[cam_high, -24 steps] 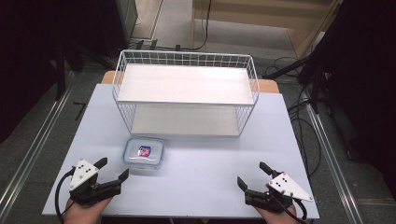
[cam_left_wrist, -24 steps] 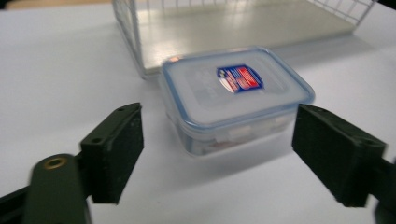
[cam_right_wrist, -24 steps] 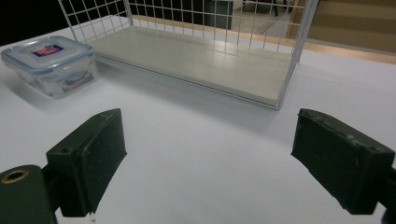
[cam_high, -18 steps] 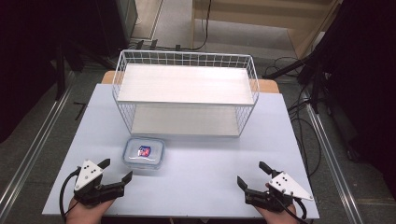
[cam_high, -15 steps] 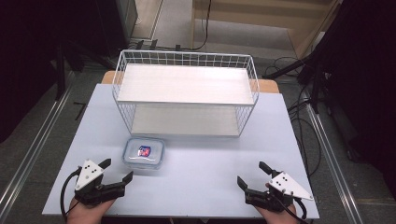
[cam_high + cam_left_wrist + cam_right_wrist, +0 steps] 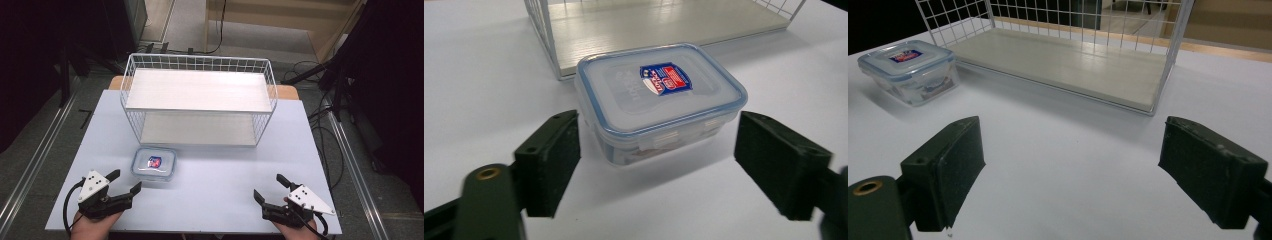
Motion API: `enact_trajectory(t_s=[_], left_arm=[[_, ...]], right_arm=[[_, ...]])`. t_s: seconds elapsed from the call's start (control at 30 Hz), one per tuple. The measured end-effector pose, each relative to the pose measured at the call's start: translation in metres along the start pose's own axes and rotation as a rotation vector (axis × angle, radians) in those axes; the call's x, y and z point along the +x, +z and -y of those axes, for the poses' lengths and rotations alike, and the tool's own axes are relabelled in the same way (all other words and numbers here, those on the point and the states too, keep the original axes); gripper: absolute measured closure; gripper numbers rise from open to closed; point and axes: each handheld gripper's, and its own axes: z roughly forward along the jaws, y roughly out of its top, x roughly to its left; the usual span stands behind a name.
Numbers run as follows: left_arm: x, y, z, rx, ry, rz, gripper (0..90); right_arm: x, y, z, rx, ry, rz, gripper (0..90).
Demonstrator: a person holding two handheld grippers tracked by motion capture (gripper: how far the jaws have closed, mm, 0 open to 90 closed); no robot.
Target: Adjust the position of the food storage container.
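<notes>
On the near half of the table (image 6: 210,200) in the high view, the lidded container (image 6: 154,163) sits just in front of the wire shelf rack (image 6: 199,104), at about eleven o'clock from the table's middle. The left gripper (image 6: 124,181) lies at seven o'clock from it, jaws spread wide and empty; the right gripper (image 6: 270,187) waits well apart at four o'clock, also wide open with nothing held.

In the left gripper view the container (image 6: 659,100) stands squarely between the two spread jaws, a little ahead of them and untouched. The risk, as I judge it, is a pinch on the smooth lid rim: the box could skid toward the rack (image 6: 664,20) at twelve o'clock or tip as it lifts. Its contents are hard to make out through the cloudy wall (something pale, no more), and the sticker's print is unreadable.

In the right gripper view the container (image 6: 909,70) sits at ten o'clock, the rack (image 6: 1063,55) at twelve. The rack's upper shelf is cut off by the frame.
</notes>
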Motion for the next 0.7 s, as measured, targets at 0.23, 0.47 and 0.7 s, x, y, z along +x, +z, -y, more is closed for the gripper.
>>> enact_trajectory(t_s=[0.23,0.47,0.7], left_arm=[[0.009,0.000,-0.001,-0.022,-0.011,-0.007,48.0],[0.015,0.005,-0.007,-0.019,-0.021,-0.030,85.7],[0.031,0.027,-0.017,-0.012,-0.011,-0.117,90.0]], right_arm=[[0.001,0.001,0.001,0.002,-0.001,-0.008,11.1],[0.001,0.003,0.002,0.013,-0.002,-0.008,11.4],[0.001,0.004,0.003,0.018,0.004,-0.011,11.7]])
